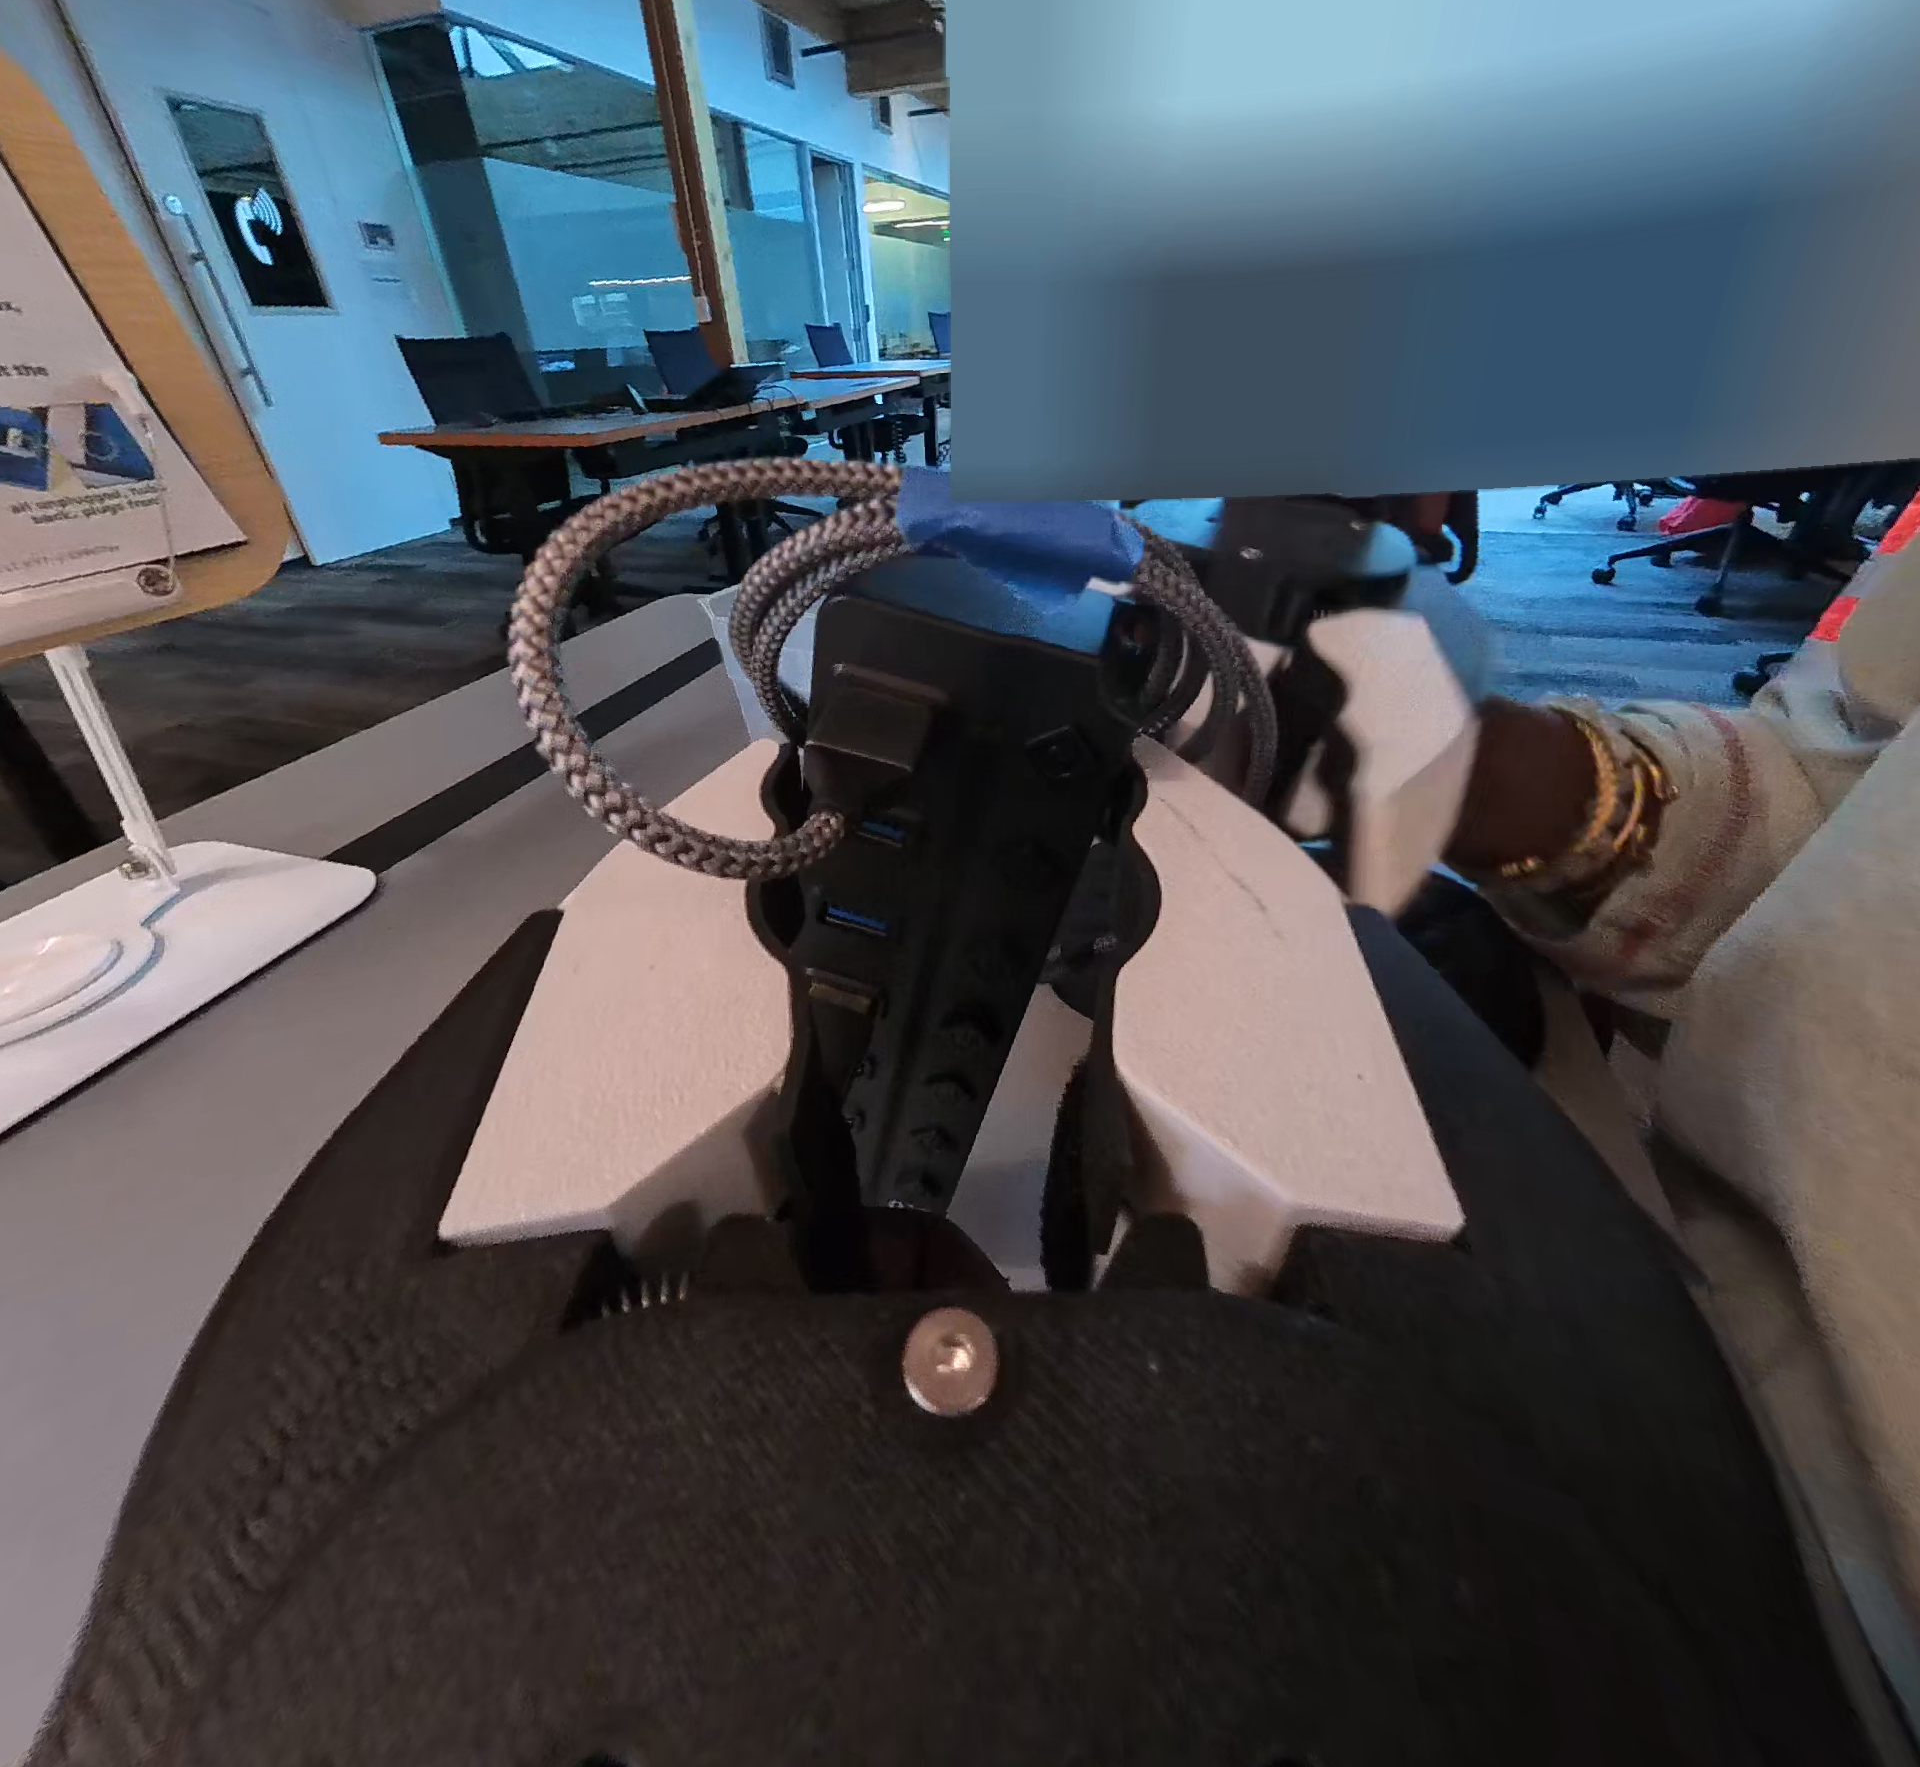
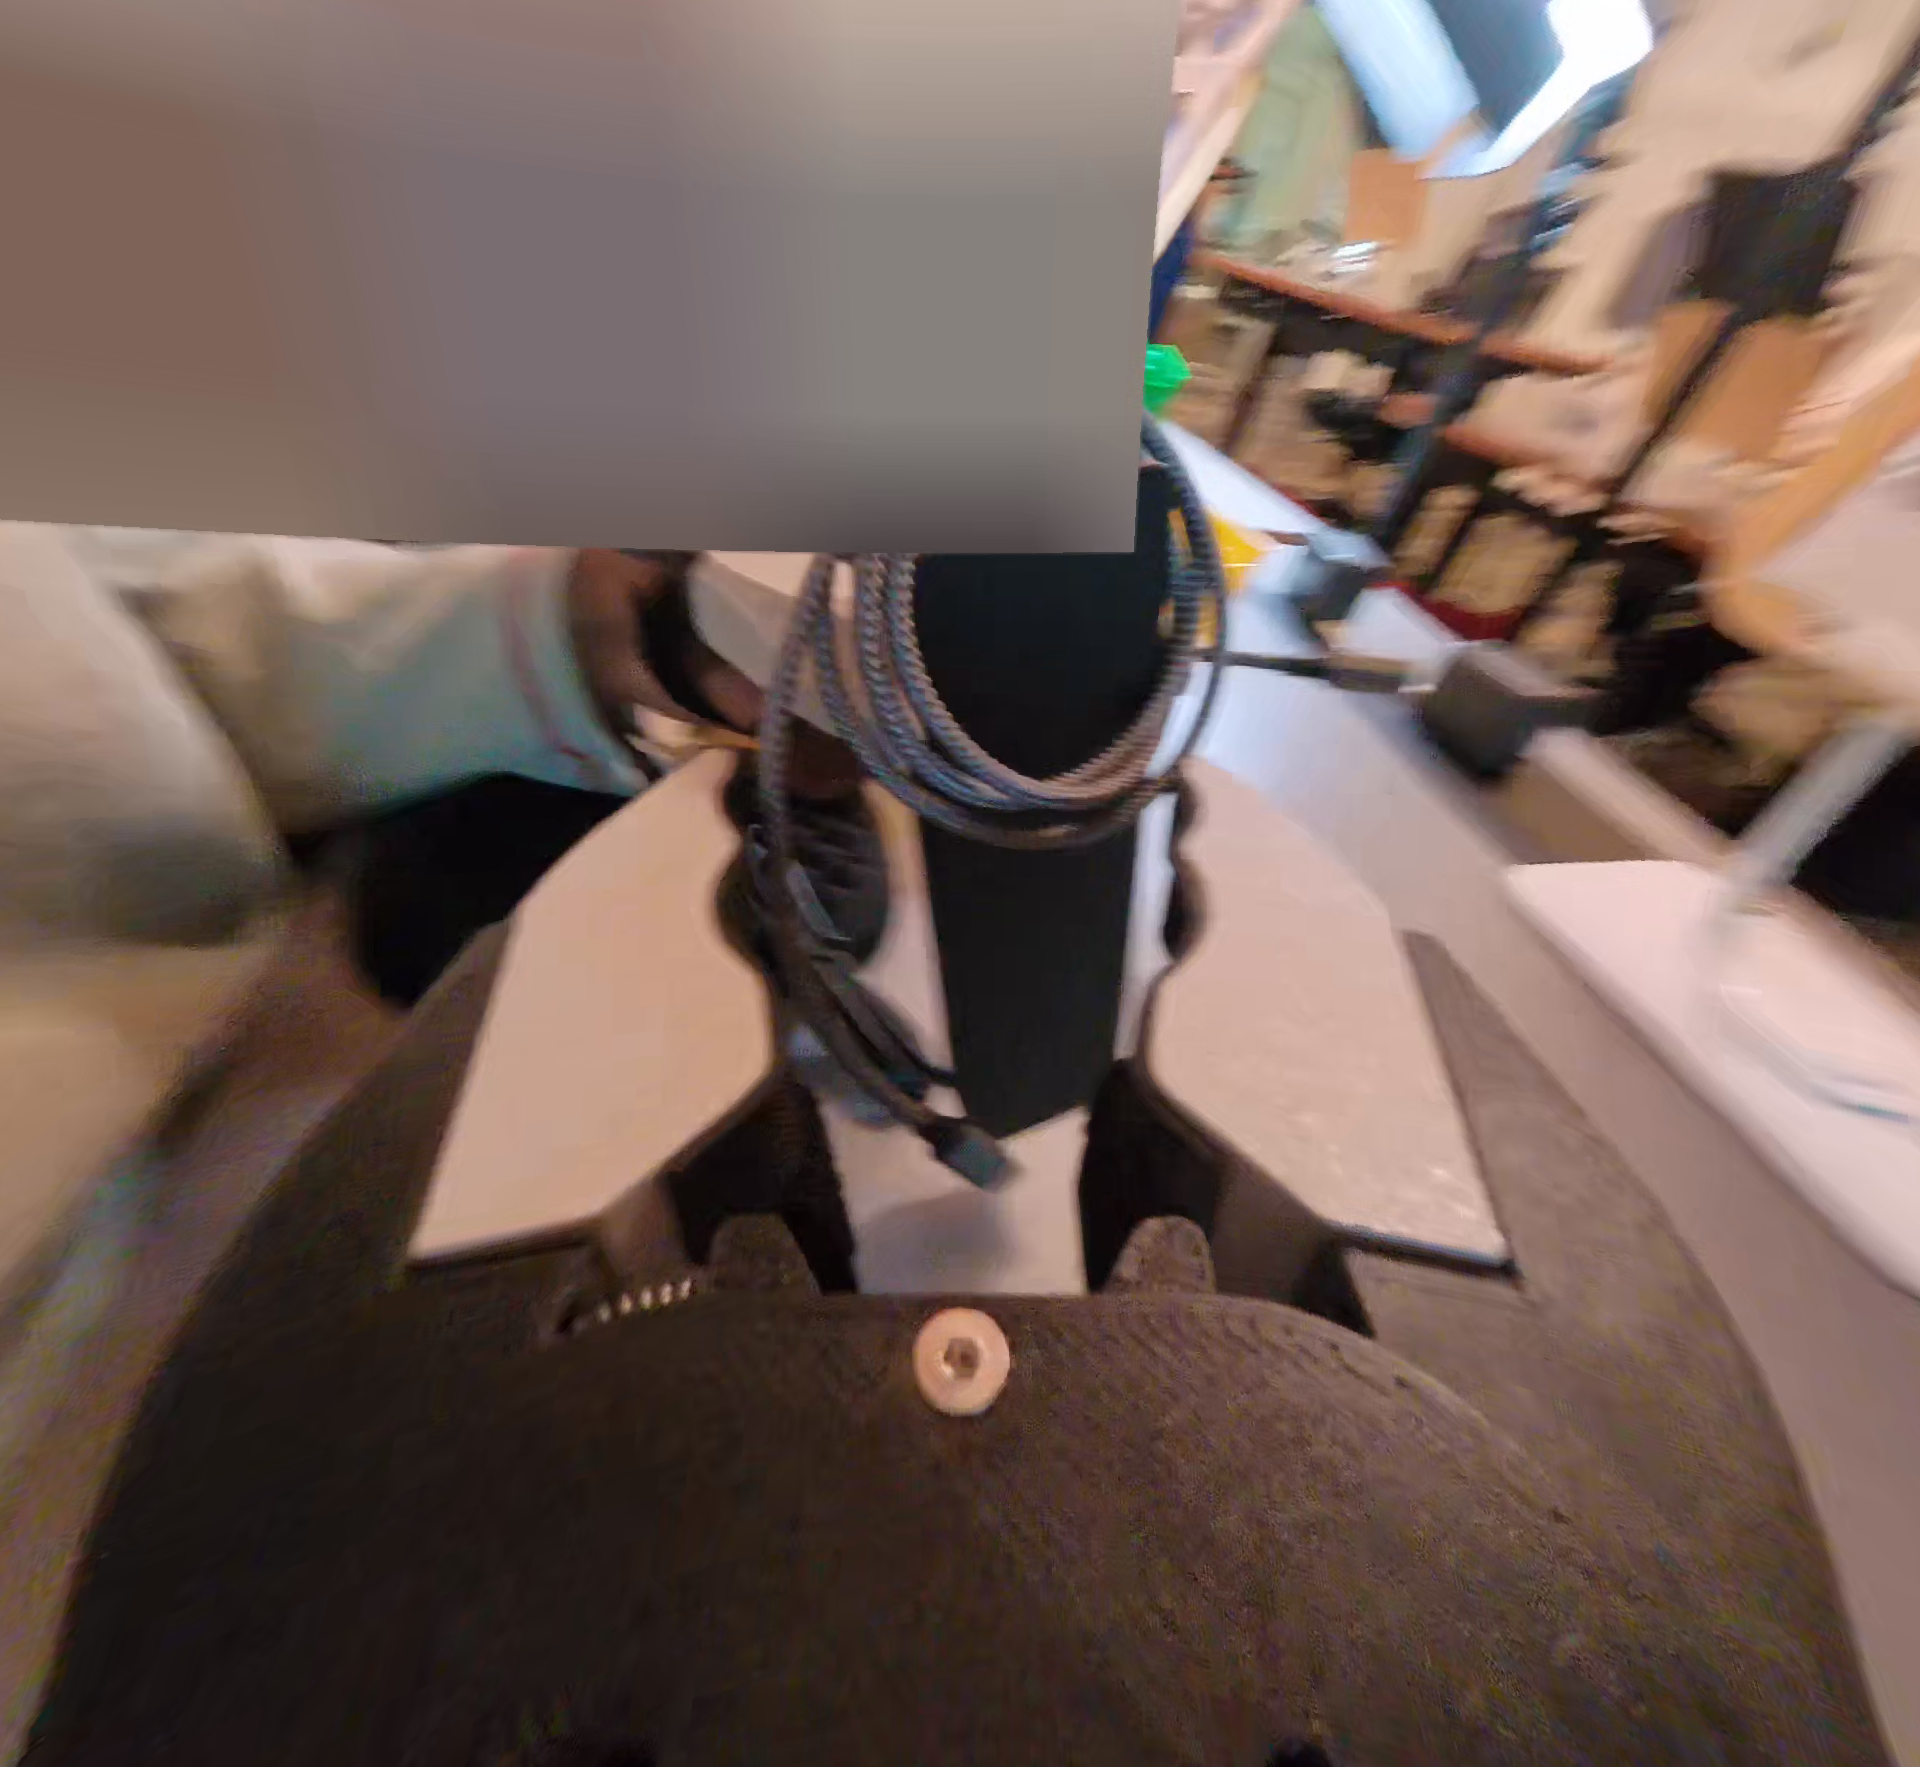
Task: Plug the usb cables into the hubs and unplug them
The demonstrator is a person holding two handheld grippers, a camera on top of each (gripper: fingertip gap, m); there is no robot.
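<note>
Office desk (image 1: 260,1042); left gripper (image 1: 951,844) clenched on black hub (image 1: 966,886), braided cable (image 1: 582,709) plugged in; right gripper (image 2: 951,886) released.

Left tool (image 1: 951,865) clamped shut — right tool (image 2: 956,896) jaws parted.

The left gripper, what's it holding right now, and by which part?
The left gripper is shut on the black USB hub, clamping its long sides near the lower end. The taped top end stands clear above its fingers.
</note>
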